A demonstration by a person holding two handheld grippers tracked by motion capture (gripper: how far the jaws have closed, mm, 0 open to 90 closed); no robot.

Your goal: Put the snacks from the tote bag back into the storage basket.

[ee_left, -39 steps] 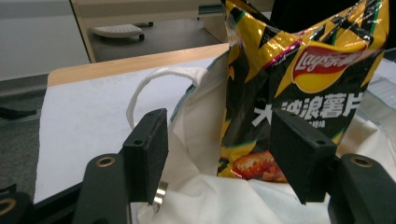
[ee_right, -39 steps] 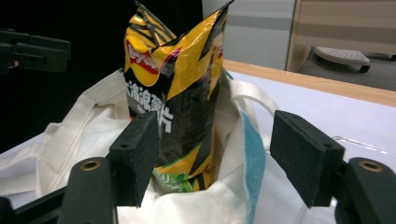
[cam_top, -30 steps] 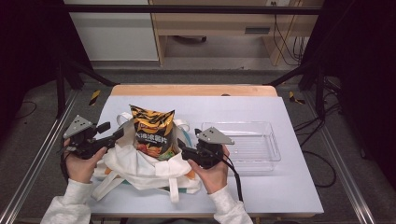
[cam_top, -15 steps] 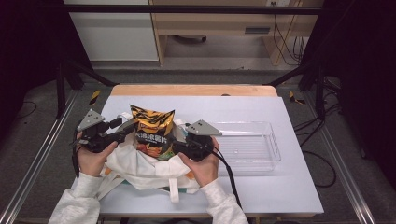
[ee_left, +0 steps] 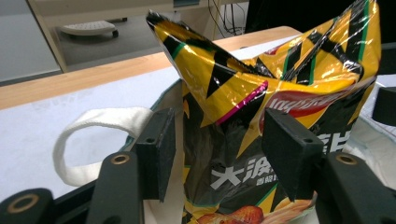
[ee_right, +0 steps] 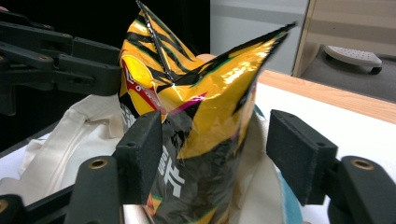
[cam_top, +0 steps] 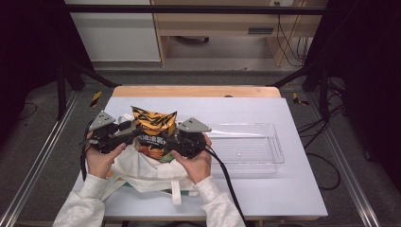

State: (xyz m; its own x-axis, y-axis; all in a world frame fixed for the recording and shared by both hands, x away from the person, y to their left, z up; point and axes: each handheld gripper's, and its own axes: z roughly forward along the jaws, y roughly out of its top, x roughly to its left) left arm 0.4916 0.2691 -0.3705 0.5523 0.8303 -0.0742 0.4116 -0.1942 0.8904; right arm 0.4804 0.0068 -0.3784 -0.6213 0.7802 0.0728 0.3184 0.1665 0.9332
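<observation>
At the left of the high view the left hand (cam_top: 100,158) holds the left tongs (cam_top: 126,134) at the left edge of the chip bag (cam_top: 153,135). The bag stands upright in the mouth of a white tote (cam_top: 142,172) that lies on the desk (cam_top: 265,189) near the person's edge. In the left gripper view the jaws have just been closing and stand apart astride the bag's side (ee_left: 280,93): the left jaw lies outside the tote's cloth wall (ee_left: 177,121), the right jaw is in front of the bag's face, and I cannot tell whether either pad presses. A tote handle (ee_left: 93,123) loops over the desk beside the left jaw. The bag's crimped top is folded into a V and rises above the tote's rim. To the right, the right hand (cam_top: 196,163) brings the right tongs (cam_top: 171,142) to the bag's other edge. In the right gripper view its jaws have also just been closing: the left pad lies against the bag's dark lower part (ee_right: 205,154), while the right pad stands clear of the tote's cloth with a gap showing, so the grip is not closed. Farther right, a clear tray (cam_top: 246,163) rests on the desk just beside the right hand.
</observation>
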